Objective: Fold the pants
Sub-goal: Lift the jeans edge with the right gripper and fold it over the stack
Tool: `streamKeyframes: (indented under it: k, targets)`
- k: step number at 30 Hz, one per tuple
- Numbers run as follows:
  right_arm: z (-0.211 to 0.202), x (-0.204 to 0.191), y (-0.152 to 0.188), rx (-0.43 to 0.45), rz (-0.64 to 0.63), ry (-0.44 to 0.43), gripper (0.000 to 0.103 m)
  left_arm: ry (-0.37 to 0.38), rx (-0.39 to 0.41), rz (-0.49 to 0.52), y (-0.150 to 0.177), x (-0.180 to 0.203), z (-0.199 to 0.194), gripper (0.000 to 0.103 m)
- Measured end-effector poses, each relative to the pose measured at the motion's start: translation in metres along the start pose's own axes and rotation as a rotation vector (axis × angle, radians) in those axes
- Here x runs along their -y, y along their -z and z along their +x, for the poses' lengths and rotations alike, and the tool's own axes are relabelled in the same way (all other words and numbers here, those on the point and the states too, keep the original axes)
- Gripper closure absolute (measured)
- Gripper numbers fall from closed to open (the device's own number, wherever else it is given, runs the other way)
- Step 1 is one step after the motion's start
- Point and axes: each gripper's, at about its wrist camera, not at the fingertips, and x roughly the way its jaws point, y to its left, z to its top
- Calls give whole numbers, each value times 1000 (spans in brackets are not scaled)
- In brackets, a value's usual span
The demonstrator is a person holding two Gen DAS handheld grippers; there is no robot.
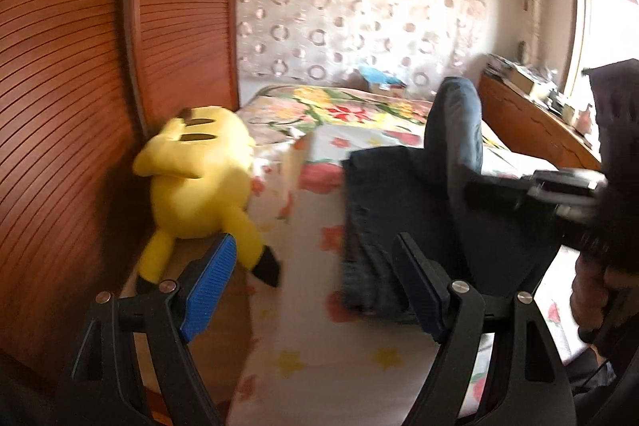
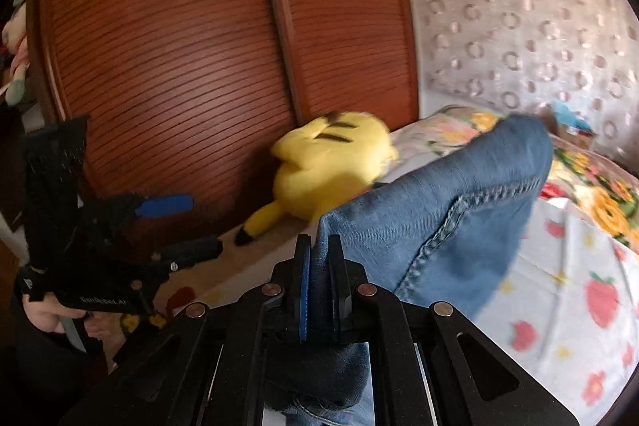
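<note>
Right gripper (image 2: 319, 266) clamps jeans (image 2: 439, 210) edge above bed (image 1: 303, 306); left gripper (image 1: 315, 286) jaws wide, empty, between plush (image 1: 199, 178) and jeans.

The blue denim pants (image 2: 439, 210) are partly lifted, one stitched end arching up while the rest lies flat on the floral bed (image 1: 315, 366).

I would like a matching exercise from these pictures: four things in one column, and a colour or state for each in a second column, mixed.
Things:
1. left tool
2. right tool
3. plush toy
4. wardrobe doors

States:
A. yellow, lying on the bed
B. open, holding nothing
C. brown, slatted
D. shut on the jeans

Pairs: 1-B, 2-D, 3-A, 4-C
</note>
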Motion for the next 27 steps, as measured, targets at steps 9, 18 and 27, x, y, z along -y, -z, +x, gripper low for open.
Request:
streamKeyframes:
  k: [9, 18, 27]
  targets:
    - [60, 11, 24, -143, 18, -57, 95, -38, -8, -44, 5, -29, 8, 22]
    - [12, 21, 10, -73, -31, 23, 59, -10, -9, -39, -3, -15, 14, 22]
    - [6, 77, 7, -76, 1, 181, 51, 62, -57, 33, -22, 25, 48, 22]
